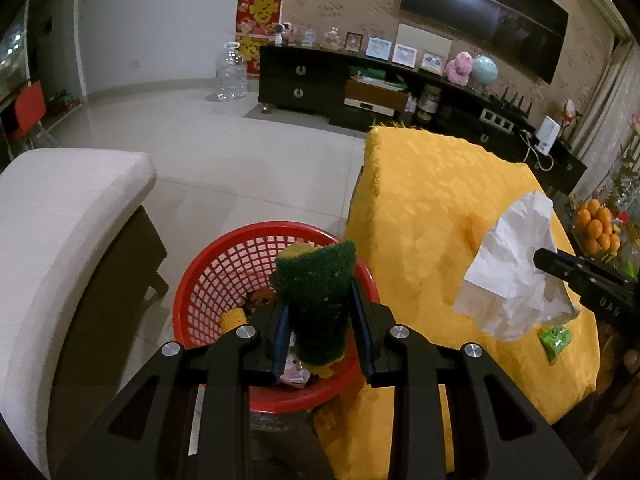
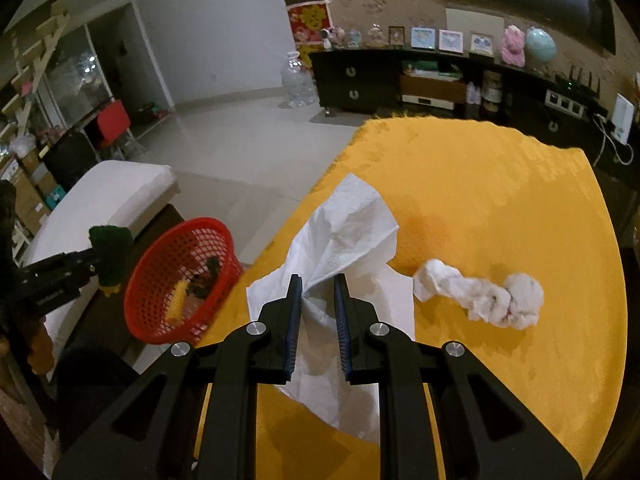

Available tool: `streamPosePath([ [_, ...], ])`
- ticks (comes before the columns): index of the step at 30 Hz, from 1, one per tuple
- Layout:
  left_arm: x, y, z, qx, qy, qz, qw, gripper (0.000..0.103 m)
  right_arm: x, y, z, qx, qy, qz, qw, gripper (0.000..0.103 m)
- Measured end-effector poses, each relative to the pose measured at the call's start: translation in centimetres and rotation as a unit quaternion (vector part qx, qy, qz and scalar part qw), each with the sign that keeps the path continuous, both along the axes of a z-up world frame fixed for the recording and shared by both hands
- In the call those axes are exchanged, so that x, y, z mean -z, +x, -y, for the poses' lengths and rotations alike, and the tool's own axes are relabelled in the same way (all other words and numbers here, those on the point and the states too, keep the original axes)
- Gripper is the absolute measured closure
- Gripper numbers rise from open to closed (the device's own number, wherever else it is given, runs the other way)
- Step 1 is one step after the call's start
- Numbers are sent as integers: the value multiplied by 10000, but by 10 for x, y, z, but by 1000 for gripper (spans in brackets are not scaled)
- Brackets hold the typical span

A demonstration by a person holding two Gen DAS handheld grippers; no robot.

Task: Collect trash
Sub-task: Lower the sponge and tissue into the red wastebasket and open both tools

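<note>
Your left gripper (image 1: 320,312) is clamped on the green scouring sponge (image 1: 320,300), held right above the red basket (image 1: 200,280) that stands off the table's left edge, while your right gripper (image 2: 318,312) pinches the white tissue (image 2: 348,228) lifted clear of the yellow tablecloth (image 2: 500,200). The basket already holds some scraps, so part of the job looks done. Still left: dropping both pieces, then the twisted tissue wad (image 2: 480,296) mid-table and a small green wrapper (image 1: 554,340) near its front edge.

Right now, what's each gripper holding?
Left gripper: shut on the green sponge.
Right gripper: shut on the white tissue.
</note>
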State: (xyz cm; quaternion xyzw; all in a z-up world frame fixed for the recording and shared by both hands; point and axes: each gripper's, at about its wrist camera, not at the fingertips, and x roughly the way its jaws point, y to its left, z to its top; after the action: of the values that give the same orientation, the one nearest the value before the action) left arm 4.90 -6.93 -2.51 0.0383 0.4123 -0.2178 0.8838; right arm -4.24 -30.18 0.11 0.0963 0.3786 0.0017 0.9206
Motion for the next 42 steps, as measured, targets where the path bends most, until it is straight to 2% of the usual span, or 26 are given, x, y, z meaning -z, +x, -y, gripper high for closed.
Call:
streamPosePath([
  [19, -9, 9, -31, -322, -33, 106, 9994, 77, -29, 52, -58, -753, -47, 219, 9969, 86],
  [28, -1, 16, -38, -369, -40, -18, 9993, 77, -24, 73, -88, -1021, 65, 123, 9947, 86],
  [42, 33, 45, -39, -372, -101, -572, 9976, 76, 0, 99, -111, -1181, -6, -180, 9928, 86],
])
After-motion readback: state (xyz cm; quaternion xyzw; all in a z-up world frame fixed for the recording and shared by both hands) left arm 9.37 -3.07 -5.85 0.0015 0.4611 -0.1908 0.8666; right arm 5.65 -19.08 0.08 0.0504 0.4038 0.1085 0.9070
